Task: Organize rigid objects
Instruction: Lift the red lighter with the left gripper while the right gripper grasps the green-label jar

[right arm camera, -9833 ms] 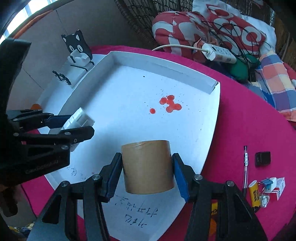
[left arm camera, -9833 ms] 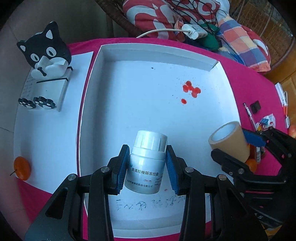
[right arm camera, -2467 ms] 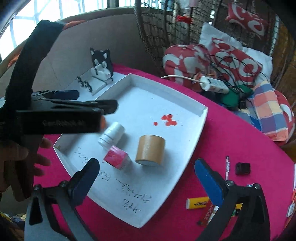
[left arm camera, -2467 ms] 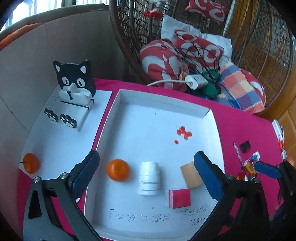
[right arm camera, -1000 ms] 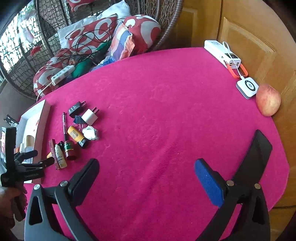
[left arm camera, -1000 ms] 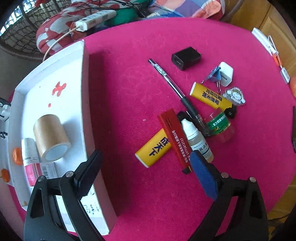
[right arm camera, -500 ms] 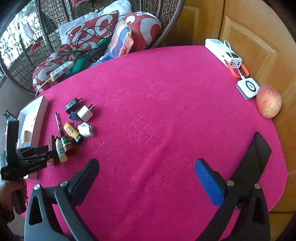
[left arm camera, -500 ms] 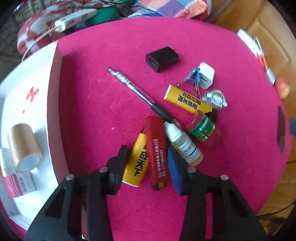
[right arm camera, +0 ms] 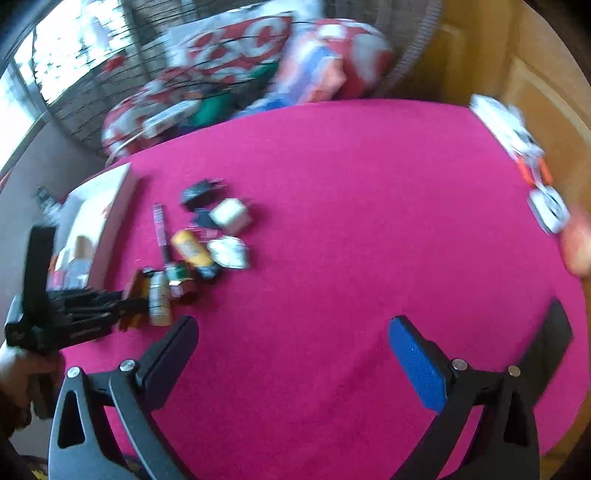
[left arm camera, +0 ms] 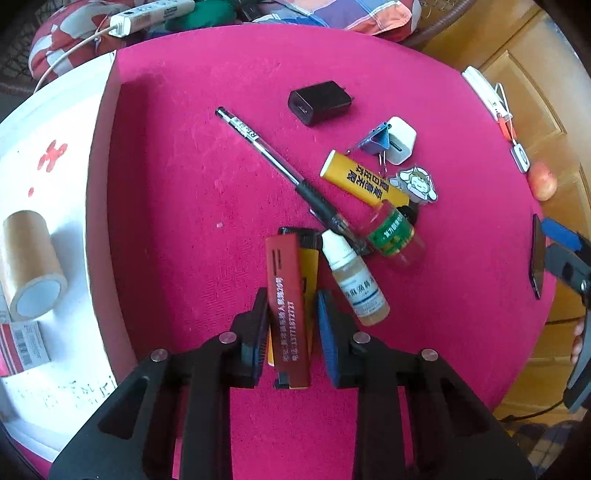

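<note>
My left gripper (left arm camera: pixel 292 323) is shut on a long red lighter (left arm camera: pixel 287 306) and the yellow lighter (left arm camera: pixel 308 266) beneath it, on the pink tablecloth. A small dropper bottle (left arm camera: pixel 354 280) lies just right of the fingers. A black pen (left arm camera: pixel 280 173), a second yellow lighter (left arm camera: pixel 364 184), a green-labelled bottle (left arm camera: pixel 395 232), a black charger (left arm camera: pixel 319 101) and a white plug (left arm camera: pixel 400 142) lie beyond. The white tray (left arm camera: pixel 98 206) at left holds a tape roll (left arm camera: pixel 29 258). My right gripper (right arm camera: pixel 291 339) is open and empty above bare cloth; the left gripper shows at its left (right arm camera: pixel 125 304).
A red box (left arm camera: pixel 18 347) lies in the tray. An apple (left arm camera: pixel 541 181) and white gadgets (left arm camera: pixel 491 99) sit at the table's right edge by a wooden door. Cushions and a power strip (left arm camera: pixel 147 14) lie behind the table.
My left gripper has closed further on the red and yellow lighters. The right gripper has swung, so its view is blurred and nearer the pile.
</note>
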A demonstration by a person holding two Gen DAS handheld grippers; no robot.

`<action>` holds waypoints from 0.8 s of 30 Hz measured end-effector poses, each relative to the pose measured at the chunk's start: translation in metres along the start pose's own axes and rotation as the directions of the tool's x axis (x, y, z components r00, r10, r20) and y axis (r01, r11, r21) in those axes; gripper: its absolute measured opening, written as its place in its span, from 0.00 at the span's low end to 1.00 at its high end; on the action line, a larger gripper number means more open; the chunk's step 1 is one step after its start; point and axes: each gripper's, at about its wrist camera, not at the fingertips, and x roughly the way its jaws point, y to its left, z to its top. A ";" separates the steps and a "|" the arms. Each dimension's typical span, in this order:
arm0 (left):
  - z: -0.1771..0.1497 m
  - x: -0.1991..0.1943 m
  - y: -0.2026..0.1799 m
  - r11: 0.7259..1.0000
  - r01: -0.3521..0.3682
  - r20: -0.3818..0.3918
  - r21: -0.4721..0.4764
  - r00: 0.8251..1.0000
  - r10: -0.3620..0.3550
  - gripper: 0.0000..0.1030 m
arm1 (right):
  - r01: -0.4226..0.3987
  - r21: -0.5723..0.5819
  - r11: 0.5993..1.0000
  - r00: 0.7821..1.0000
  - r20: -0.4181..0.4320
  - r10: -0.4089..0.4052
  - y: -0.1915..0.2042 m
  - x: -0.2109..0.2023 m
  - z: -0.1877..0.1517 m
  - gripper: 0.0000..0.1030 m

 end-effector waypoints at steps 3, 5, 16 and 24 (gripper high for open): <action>0.001 0.000 -0.005 0.999 -0.022 0.012 0.043 1.000 0.022 0.24 | -0.040 -0.070 0.997 0.999 -0.007 0.039 0.020 0.011 0.011 1.00; -0.001 -0.003 -0.005 0.998 -0.019 0.028 0.054 0.999 0.017 0.22 | -0.029 -0.127 0.992 0.999 -0.043 0.024 0.036 0.019 0.017 1.00; -0.017 -0.035 0.017 0.996 0.068 0.091 -0.058 0.994 -0.062 0.22 | -0.121 -0.189 0.974 0.977 -0.198 0.082 0.073 0.068 0.025 0.48; -0.027 -0.055 0.026 0.988 0.130 0.101 -0.080 0.987 -0.122 0.22 | -0.119 -0.173 0.978 0.970 -0.230 0.077 0.092 0.090 0.029 0.43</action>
